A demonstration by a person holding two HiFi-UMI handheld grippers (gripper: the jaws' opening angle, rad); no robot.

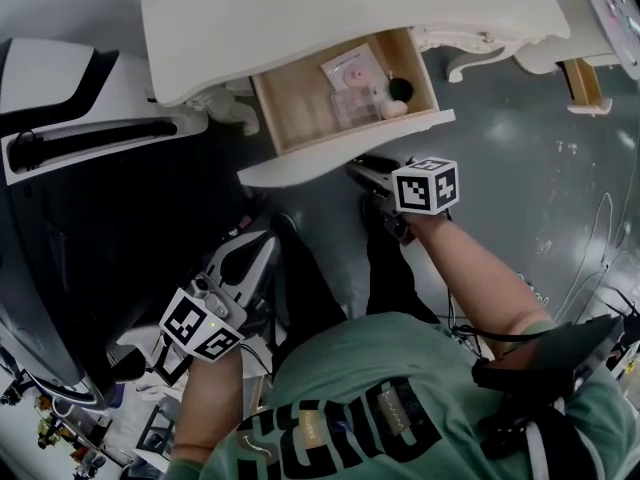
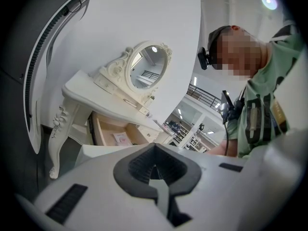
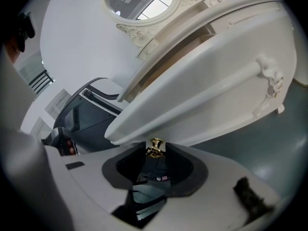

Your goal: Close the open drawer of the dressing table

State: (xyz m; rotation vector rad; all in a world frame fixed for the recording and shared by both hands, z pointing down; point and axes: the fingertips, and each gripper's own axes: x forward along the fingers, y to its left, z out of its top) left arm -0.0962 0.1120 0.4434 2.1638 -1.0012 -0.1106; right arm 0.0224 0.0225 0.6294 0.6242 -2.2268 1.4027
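The white dressing table (image 1: 330,8) stands at the top of the head view, and its wooden drawer (image 1: 300,108) is pulled out toward me. The drawer's white front (image 1: 340,156) faces my right gripper (image 1: 368,171). In the right gripper view the small gold knob (image 3: 155,147) under the front panel (image 3: 207,95) sits between the pads of the right gripper (image 3: 155,151), which is shut on it. My left gripper (image 1: 258,250) hangs low at the left, away from the table. Its jaws are shut and empty (image 2: 155,147). The left gripper view shows the open drawer (image 2: 120,134) from afar.
Pink items and a packet (image 1: 355,73) lie inside the drawer. A large dark grey and white machine (image 1: 80,118) fills the left side. A white stool (image 1: 560,38) stands at the upper right. Cables (image 1: 590,228) trail on the grey floor. An oval mirror (image 2: 147,66) tops the table.
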